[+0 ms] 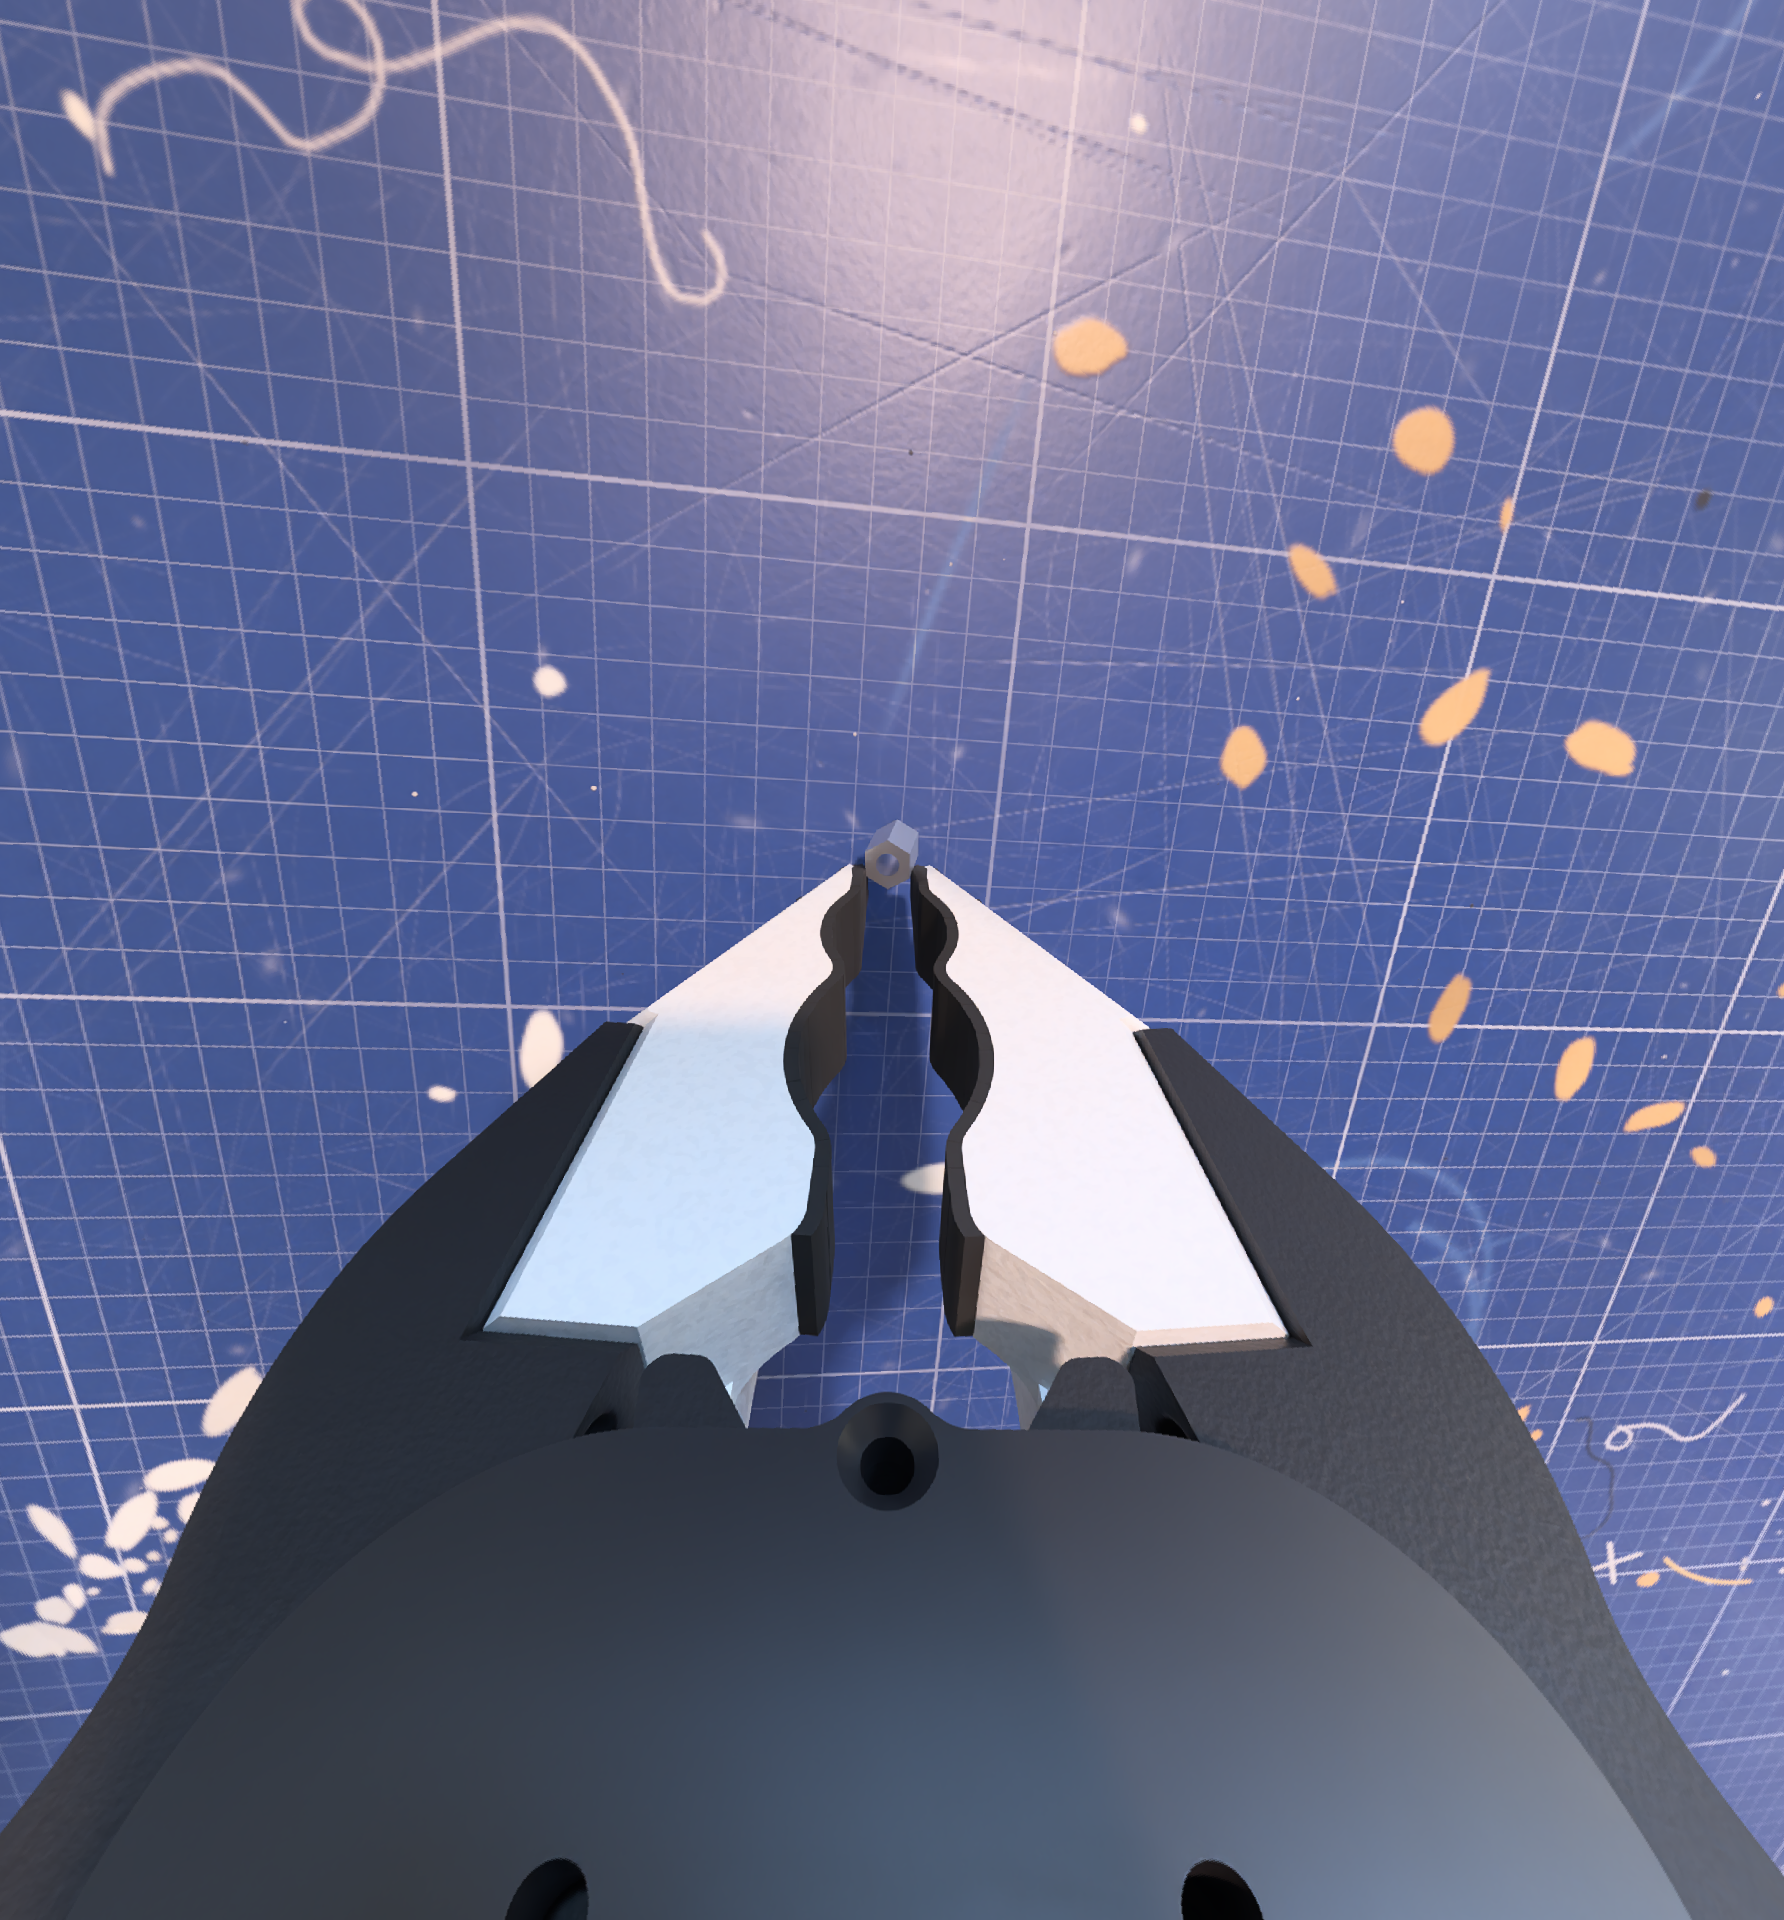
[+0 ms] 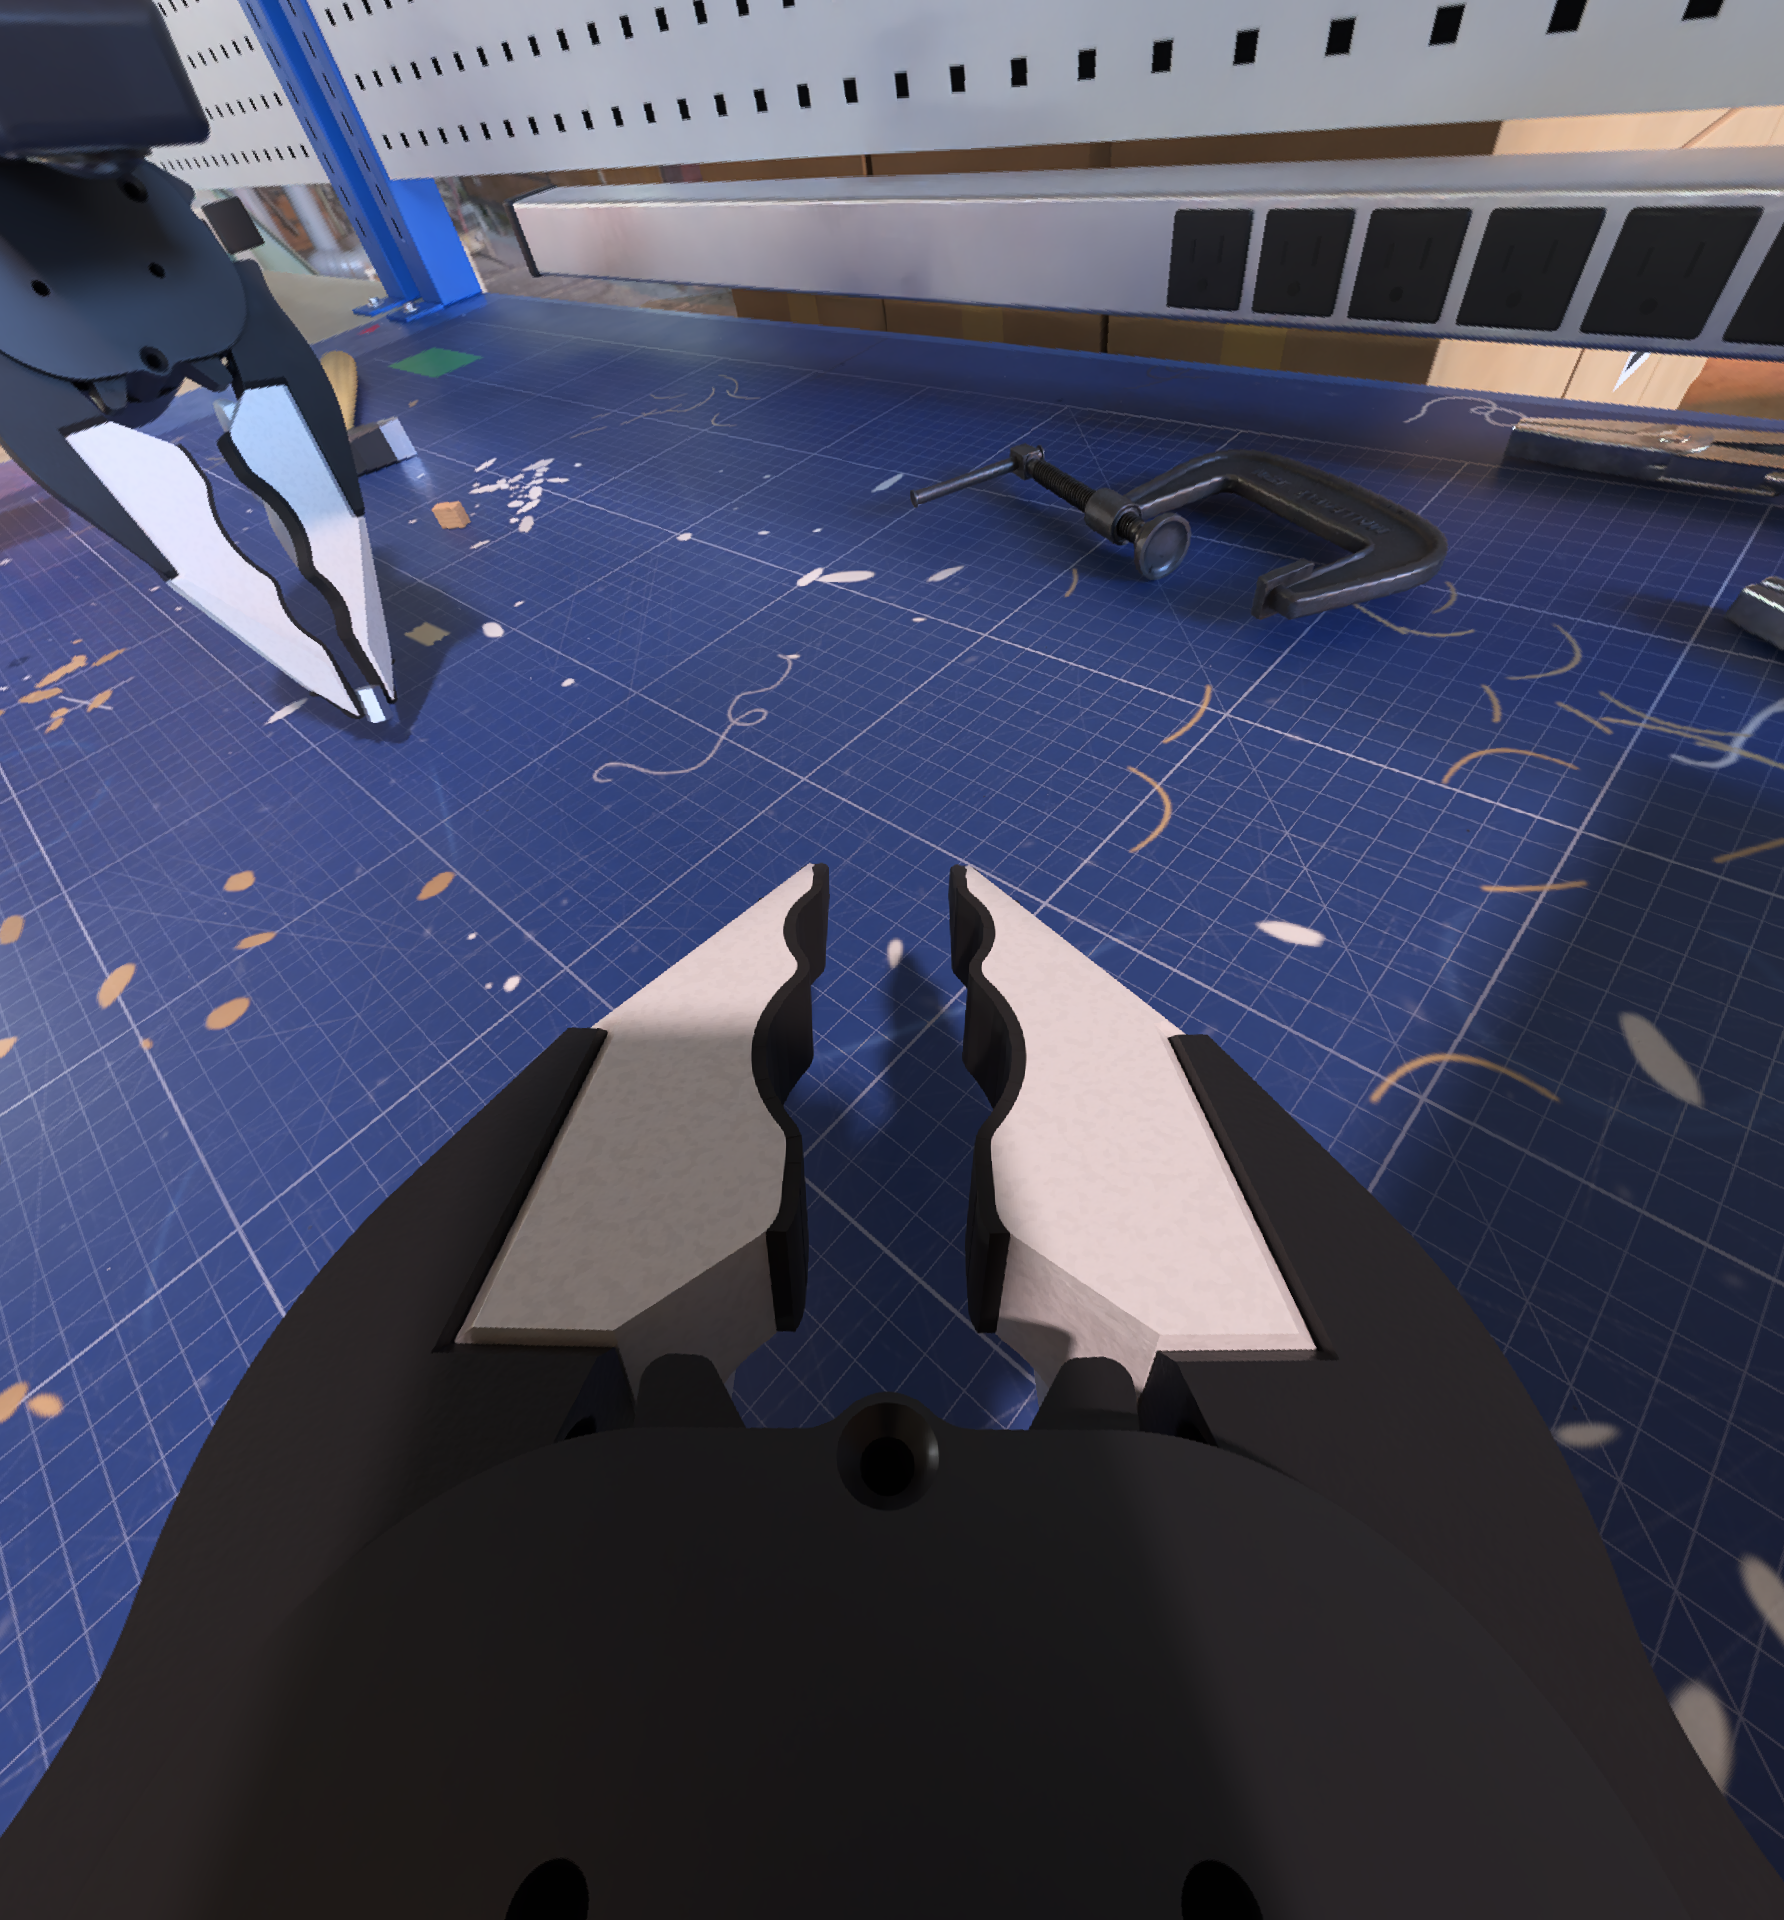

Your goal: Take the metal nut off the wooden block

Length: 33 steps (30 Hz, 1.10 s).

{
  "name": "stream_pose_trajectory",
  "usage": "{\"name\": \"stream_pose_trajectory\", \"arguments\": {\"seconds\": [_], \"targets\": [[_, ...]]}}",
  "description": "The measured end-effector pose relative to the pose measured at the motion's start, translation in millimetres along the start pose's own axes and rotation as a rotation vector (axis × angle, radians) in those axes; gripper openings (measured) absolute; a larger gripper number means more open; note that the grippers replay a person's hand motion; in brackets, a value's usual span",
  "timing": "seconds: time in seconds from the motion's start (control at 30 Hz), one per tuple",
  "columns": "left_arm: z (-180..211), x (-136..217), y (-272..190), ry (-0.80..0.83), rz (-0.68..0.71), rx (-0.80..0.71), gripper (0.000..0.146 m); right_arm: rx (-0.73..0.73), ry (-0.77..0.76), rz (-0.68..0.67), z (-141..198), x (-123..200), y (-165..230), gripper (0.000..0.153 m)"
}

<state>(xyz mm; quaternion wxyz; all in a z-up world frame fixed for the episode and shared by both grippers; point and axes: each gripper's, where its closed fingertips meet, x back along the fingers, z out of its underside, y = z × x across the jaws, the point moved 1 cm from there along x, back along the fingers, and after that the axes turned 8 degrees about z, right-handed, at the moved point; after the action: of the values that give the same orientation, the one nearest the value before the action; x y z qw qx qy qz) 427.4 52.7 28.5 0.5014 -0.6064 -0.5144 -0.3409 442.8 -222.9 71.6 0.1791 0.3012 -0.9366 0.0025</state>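
Left hand-held gripper [image 1: 889, 873] on my feed points down at the tabletop [image 1: 1179, 260], a blue gridded mat flecked with white and tan paint marks, and pinches the metal nut [image 1: 889, 858] between its very tips. I see the nut's hexagon and bore facing the camera, sitting just at the fingertips [image 1: 856, 883], with the mat behind it; I cannot tell whether it touches the mat. From the right wrist view the same gripper [image 2: 374, 704] stands tilted at the far left, the small pale nut [image 2: 373, 705] at its tips, right down at the mat. My right hand-held gripper [image 2: 888, 883] hovers over bare mat with its fingers spread and nothing between them. Farther back lies a dark C-clamp [image 2: 1283, 520], well apart from both, and a small tan block [image 2: 450, 513] sits beyond the left gripper.
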Motion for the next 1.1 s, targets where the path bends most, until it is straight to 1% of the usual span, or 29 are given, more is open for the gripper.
{"name": "stream_pose_trajectory", "arguments": {"seconds": [0.27,0.37,0.47,0.57,0.67,0.77,0.83,0.93,1.0,1.1], "targets": [[-3.7,12.0,1.7,-0.050,0.008,0.013,0.008,0.002,0.001,0.000,0.1,-0.1,0.2,0.023],[-1.8,17.3,3.5,-0.057,-0.008,0.016,0.008,0.002,0.000,0.000,0.0,0.0,0.1,0.023],[6.6,30.3,8.2,-0.068,-0.052,0.035,0.008,0.003,-0.001,0.001,-0.1,0.1,0.1,0.023],[26.1,53.3,17.6,-0.080,-0.106,0.090,0.008,0.003,-0.002,0.000,-0.2,0.1,0.2,0.023],[54.9,82.7,33.7,-0.074,-0.191,0.173,0.008,0.005,0.005,-0.003,0.5,-0.6,0.6,0.023],[91.5,109.1,54.0,-0.048,-0.296,0.293,0.008,0.008,0.005,0.000,0.4,-0.8,0.8,0.023],[117.3,120.0,68.2,-0.027,-0.369,0.397,0.008,0.008,0.004,0.001,0.3,-0.7,0.7,0.023],[142.7,121.1,80.2,-0.031,-0.397,0.523,0.008,0.006,0.003,0.001,0.2,-0.6,0.4,0.023],[151.2,116.7,83.7,-0.041,-0.392,0.559,0.008,0.006,0.002,0.003,0.1,-0.4,0.3,0.023],[158.6,108.6,85.5,-0.029,-0.372,0.575,0.008,0.002,-0.002,0.005,-0.1,0.5,0.3,0.023]]}}
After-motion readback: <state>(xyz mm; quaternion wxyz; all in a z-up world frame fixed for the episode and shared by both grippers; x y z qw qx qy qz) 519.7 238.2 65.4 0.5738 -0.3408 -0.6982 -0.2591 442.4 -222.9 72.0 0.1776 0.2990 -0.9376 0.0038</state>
